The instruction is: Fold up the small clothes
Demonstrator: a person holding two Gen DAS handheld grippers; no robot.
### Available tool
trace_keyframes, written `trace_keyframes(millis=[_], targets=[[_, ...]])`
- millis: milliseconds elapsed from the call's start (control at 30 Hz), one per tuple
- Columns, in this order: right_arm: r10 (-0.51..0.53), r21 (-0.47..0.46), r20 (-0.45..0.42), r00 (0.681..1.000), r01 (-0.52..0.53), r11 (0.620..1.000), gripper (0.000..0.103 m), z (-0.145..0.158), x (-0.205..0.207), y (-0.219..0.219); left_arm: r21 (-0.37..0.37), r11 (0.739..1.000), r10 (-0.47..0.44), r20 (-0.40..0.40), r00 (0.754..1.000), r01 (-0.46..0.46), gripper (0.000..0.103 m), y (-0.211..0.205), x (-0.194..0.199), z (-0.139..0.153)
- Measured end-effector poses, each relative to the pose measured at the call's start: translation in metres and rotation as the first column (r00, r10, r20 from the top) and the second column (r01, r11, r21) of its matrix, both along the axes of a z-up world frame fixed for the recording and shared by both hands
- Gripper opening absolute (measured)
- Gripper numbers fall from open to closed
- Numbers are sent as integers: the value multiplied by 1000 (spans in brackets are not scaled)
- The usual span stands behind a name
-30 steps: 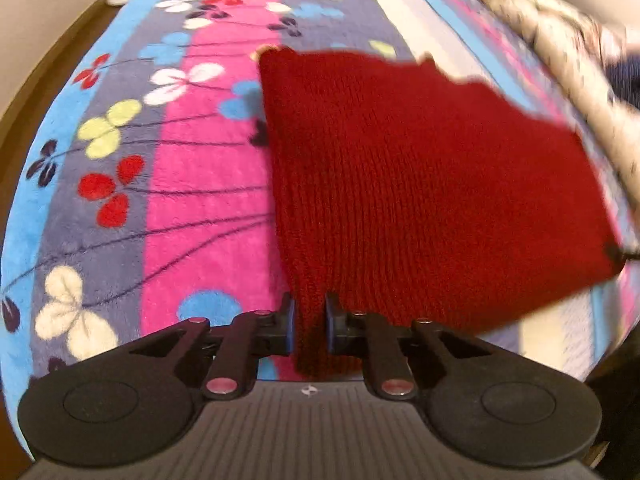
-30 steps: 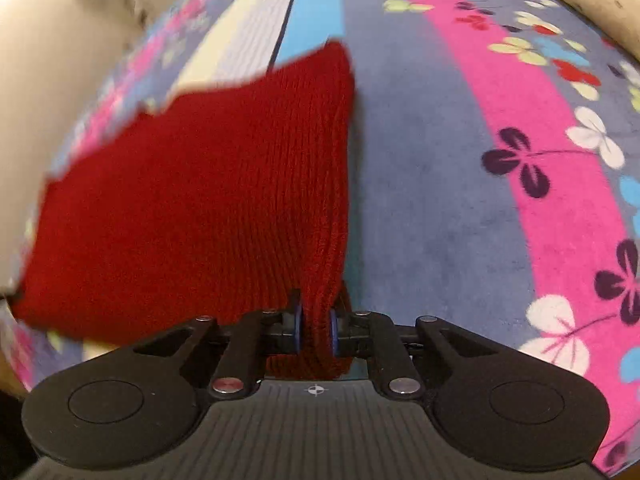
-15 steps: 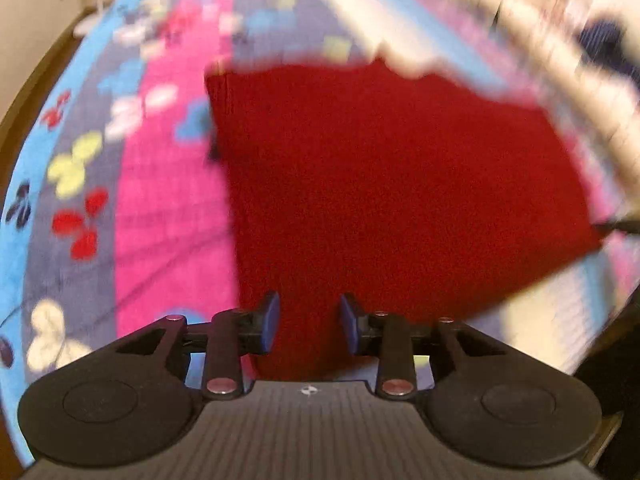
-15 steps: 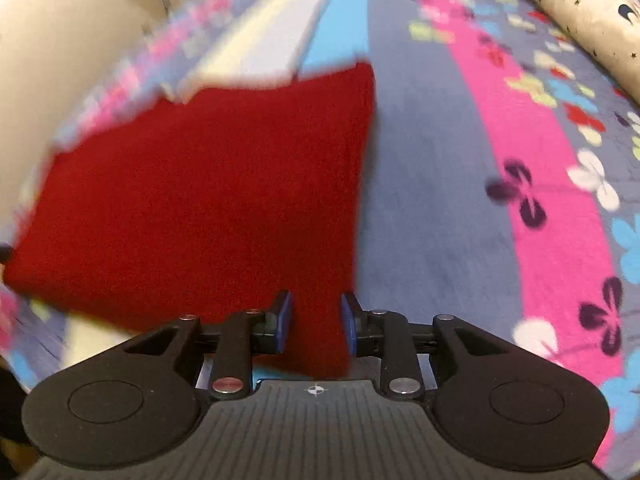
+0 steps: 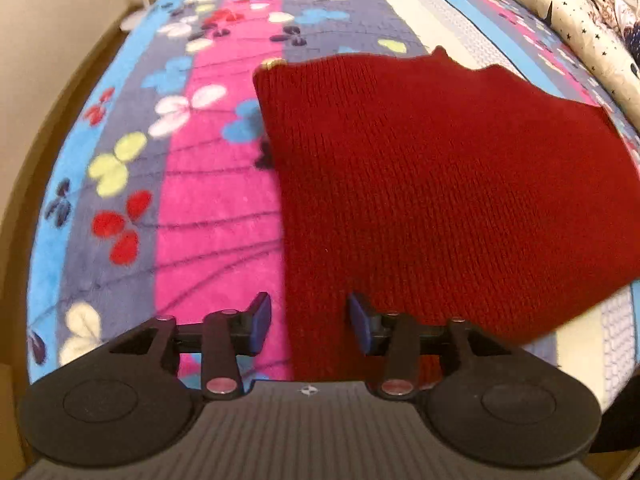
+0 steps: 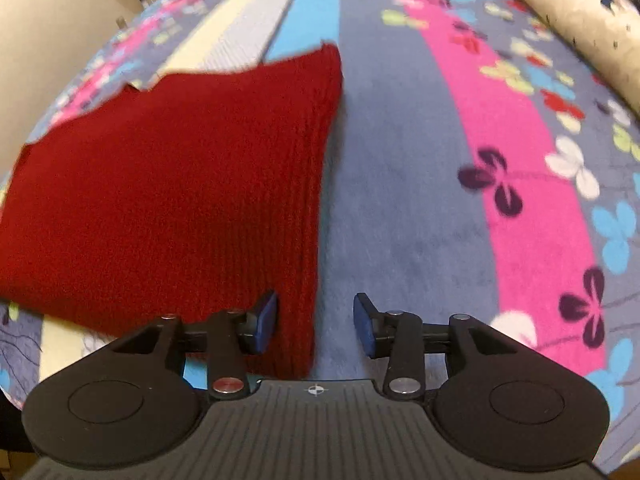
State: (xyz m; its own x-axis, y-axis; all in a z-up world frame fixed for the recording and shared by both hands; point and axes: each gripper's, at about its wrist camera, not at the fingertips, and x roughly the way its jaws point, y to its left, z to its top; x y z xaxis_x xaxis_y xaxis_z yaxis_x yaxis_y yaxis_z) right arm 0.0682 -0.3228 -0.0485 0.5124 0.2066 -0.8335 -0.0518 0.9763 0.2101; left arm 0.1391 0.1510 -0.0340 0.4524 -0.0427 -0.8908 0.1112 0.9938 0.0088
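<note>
The red knitted garment (image 5: 440,184) lay flat on the flowered blanket (image 5: 208,200) of the bed, apparently already doubled over into a rough rectangle, with a starry quilt (image 5: 580,20) bunched along the bed's far edge. The left gripper (image 5: 308,324) had just been opening; its jaws stood partly apart, the garment's near left corner lying loose between them, the pads not pressing it. The right gripper (image 6: 316,324) had likewise just been opening, the near right corner lying by its left pad, unclamped. One fold looked finished and released; whether a further fold or smoothing remained could not be told.
</note>
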Motion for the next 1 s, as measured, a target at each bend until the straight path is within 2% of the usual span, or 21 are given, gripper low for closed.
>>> trace_keyframes(millis=[100,167,233,300,333,367,400,533,667,767,1000], targets=[[-8,40,79,997,5,999,42,14,-4,0,-25,1000,2,139,990,1,48,-3,-6,24],[-16,58,106,994,10,998,42,17,-4,-5,-66,998,4,165,986,7,48,-5,-7,30],[-11,25,67,998,10,1000,42,9,1,-3,-49,999,-14,137,991,21,48,-11,-5,26],[8,-28,-21,1000,-9,1000,43,-6,5,3,3,999,-39,38,999,38,51,-17,0,8],[16,-36,-24,1000,-16,999,44,-7,6,5,42,998,-46,-18,999,47,51,-20,1,-3],[16,-42,2,1000,-16,999,44,-4,5,6,61,997,-51,-25,998,52,52,-21,2,-6],[12,-40,33,999,-11,999,44,1,4,6,60,997,-55,-1,998,55,52,-22,2,-2],[-50,2,121,991,50,999,45,16,0,0,-43,999,-17,120,993,23,55,-13,-2,21],[-120,22,228,966,118,993,46,29,-3,-7,-46,999,27,196,980,-18,76,-13,-4,35],[-167,58,296,941,157,986,47,36,-3,-12,-68,997,48,261,964,-32,84,-14,-8,47],[-218,73,377,900,205,976,53,48,0,-3,-49,997,79,414,907,-64,85,-18,-17,63]])
